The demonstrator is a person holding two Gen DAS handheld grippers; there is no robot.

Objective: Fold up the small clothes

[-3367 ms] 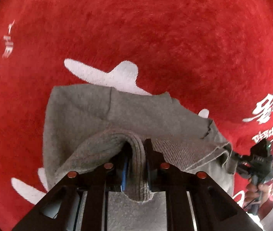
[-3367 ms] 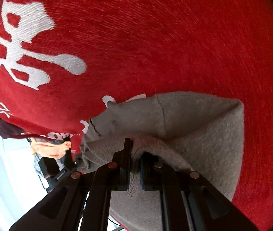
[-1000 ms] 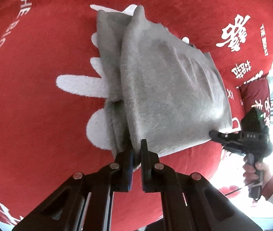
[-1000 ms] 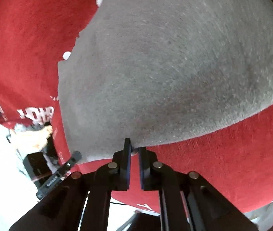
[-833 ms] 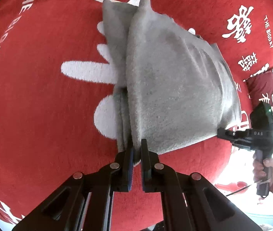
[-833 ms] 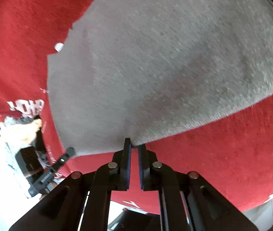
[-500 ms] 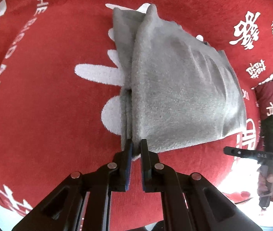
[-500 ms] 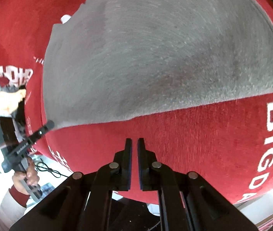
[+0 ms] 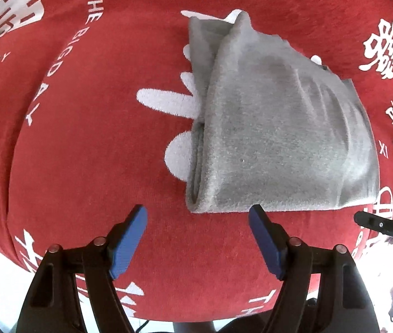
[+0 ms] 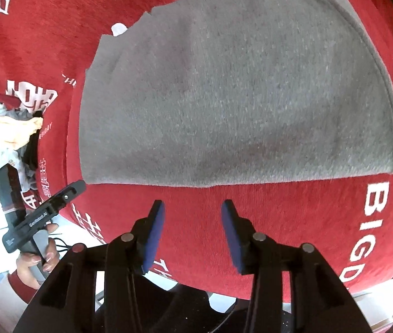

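Left gripper (image 9: 198,216), seen from my left wrist camera, has just been opening: its blue-padded fingers (image 9: 128,240) now stand wide apart with nothing between them, released and clear of the cloth. Just beyond the fingertips lies the folded grey fleece garment (image 9: 277,141), resting flat on the red tablecloth with white printed lettering (image 9: 91,172). Its near hem runs level across the view, its stacked layers show along the left edge, and a narrower folded part extends toward the top. The right-hand pad sits just short of that hem, not touching it. At the far right edge of this view, the dark tip of my right gripper (image 9: 382,226) is near the garment's lower right corner, apart from it. From my right wrist camera, the right gripper (image 10: 193,208) has also just been opening; its blue pads (image 10: 155,234) are parted, holding nothing, with bare red cloth between them. The grey garment fills the upper view, its straight hem just beyond the pads. At lower left, my left hand (image 10: 37,260) holds the other tool, whose finger ends just beside the garment's lower left corner; whether it touches, I cannot tell.
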